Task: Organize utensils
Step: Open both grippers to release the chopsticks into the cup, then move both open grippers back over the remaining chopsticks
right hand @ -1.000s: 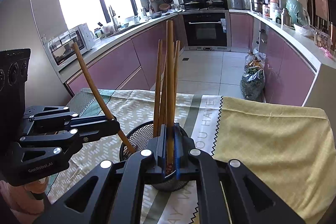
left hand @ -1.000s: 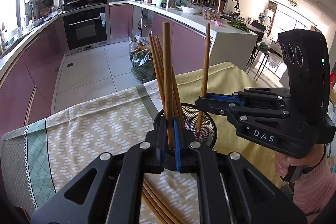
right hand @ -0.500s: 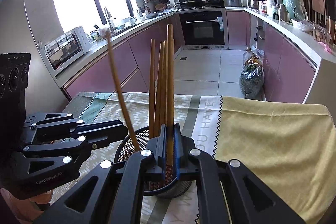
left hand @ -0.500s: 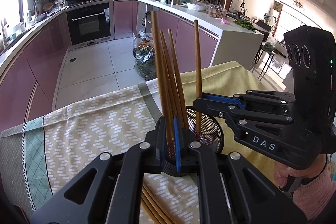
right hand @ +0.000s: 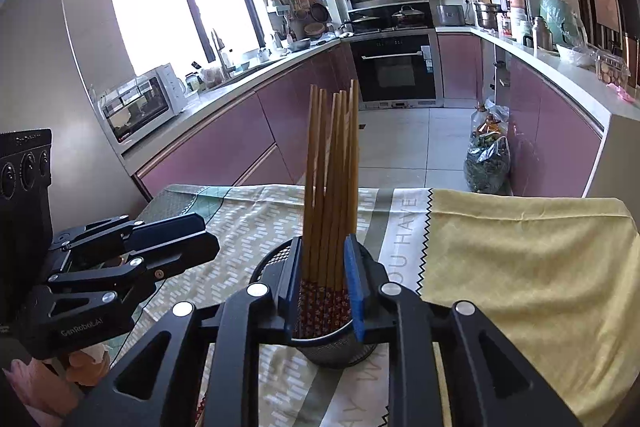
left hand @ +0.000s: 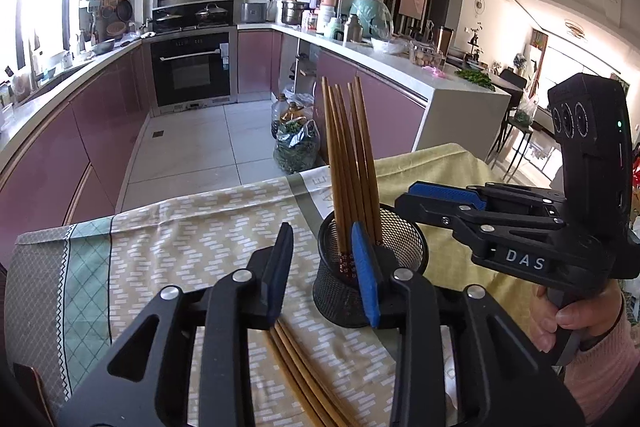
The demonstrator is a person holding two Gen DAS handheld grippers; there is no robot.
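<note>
Left gripper [left hand: 324,271] spread wide, holding nothing, low over the patterned tablecloth [left hand: 192,247] on the table, just left of the black mesh cup [left hand: 400,243]. Loose chopsticks [left hand: 296,367] lie flat on the cloth under it. Bundle of wooden chopsticks [right hand: 332,187] stands upright in the cup. Right gripper [right hand: 322,281] spread too, fingers either side of the bundle above the cup rim, contact unclear.

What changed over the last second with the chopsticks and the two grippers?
Both hand-held grippers, left and right, opened and let go of their chopsticks, which now stand with the rest of the chopsticks in the mesh cup. The cup stayed put; loose chopsticks still lie on the tablecloth.
</note>
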